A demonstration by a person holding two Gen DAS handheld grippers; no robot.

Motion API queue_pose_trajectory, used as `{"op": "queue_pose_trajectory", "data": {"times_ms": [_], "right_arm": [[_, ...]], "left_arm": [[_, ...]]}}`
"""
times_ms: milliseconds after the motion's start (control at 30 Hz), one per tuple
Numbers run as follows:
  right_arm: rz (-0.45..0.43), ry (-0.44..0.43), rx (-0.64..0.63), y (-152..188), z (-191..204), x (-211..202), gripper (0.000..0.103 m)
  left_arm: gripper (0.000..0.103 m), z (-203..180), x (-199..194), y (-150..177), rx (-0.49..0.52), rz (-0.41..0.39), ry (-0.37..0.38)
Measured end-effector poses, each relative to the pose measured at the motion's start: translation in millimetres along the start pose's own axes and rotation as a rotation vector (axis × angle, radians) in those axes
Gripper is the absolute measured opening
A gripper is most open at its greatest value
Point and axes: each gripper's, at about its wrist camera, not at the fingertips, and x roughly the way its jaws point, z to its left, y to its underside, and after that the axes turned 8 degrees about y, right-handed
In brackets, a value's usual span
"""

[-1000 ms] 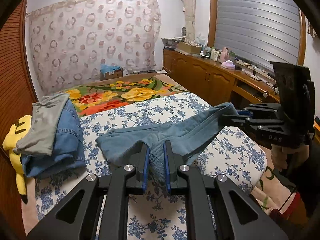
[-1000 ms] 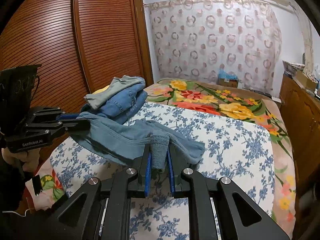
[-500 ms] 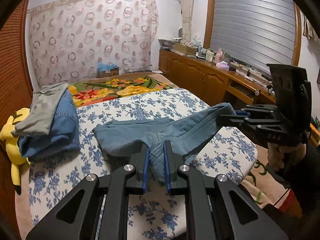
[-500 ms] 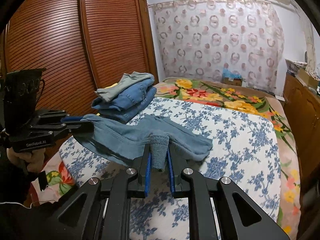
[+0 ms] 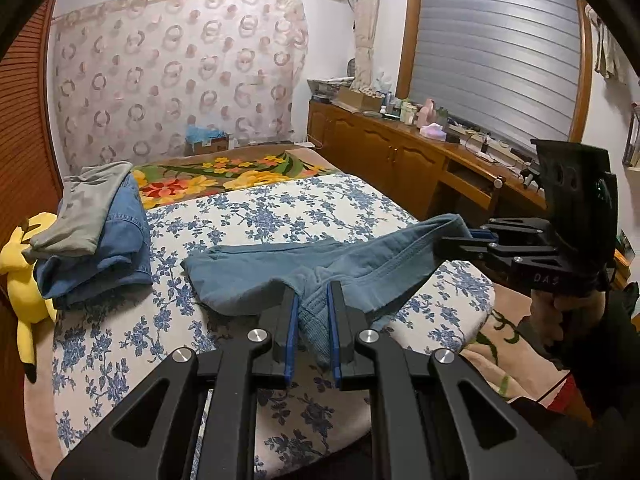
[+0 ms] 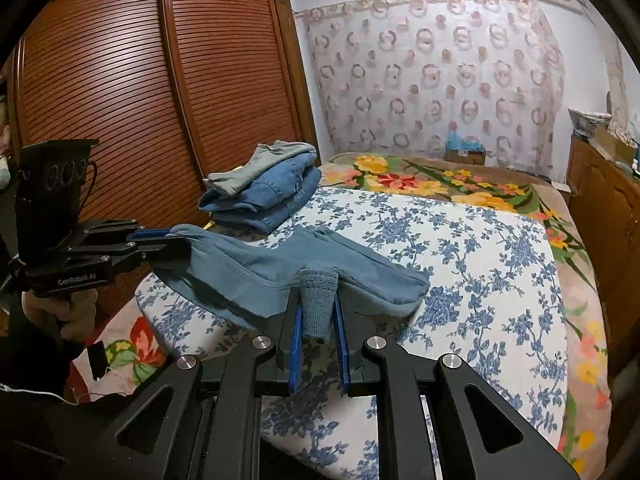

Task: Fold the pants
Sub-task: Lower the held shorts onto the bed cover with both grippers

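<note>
A pair of teal-blue pants (image 5: 280, 264) is stretched between my two grippers above the blue-flowered bedspread (image 5: 280, 208), its far part resting on the bed. My left gripper (image 5: 313, 304) is shut on one ribbed end of the pants. My right gripper (image 6: 318, 300) is shut on the other ribbed end (image 6: 318, 292). In the left wrist view my right gripper (image 5: 472, 236) grips the cloth at the right. In the right wrist view my left gripper (image 6: 160, 240) holds it at the left, and the pants (image 6: 320, 256) sag between.
A stack of folded jeans and a grey garment (image 5: 96, 232) lies at the bed's left side, also in the right wrist view (image 6: 268, 188). A yellow plush toy (image 5: 20, 264) sits beside it. A wooden cabinet (image 5: 400, 160) runs along the right; a slatted wardrobe (image 6: 140, 100) stands left.
Both grippers have pulled back and lifted a little with the pants still held. The pants have slid toward the near edge of the bed.
</note>
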Motion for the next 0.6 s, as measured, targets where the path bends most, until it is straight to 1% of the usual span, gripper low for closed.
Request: {"op": "queue_pose_trajectory", "data": {"times_ms": [167,267,467,600], "right_arm": [[-0.004,-0.011,-0.001,5,4,-8,0.015],[0.004,-0.014,0.006,8,3,-6,0.015],[0.029,-0.014,0.03,6,-4,14,0.015],[0.04,-0.013,0.038,2,-9,31,0.015]], "left_arm": [[0.014,-2,-3,4,-0.005,0.001,0.009],[0.014,2,3,7,-0.016,0.016,0.008],[0.014,16,21,11,-0.043,0.05,-0.005],[0.014,28,35,9,-0.057,0.067,-0.014]]}}
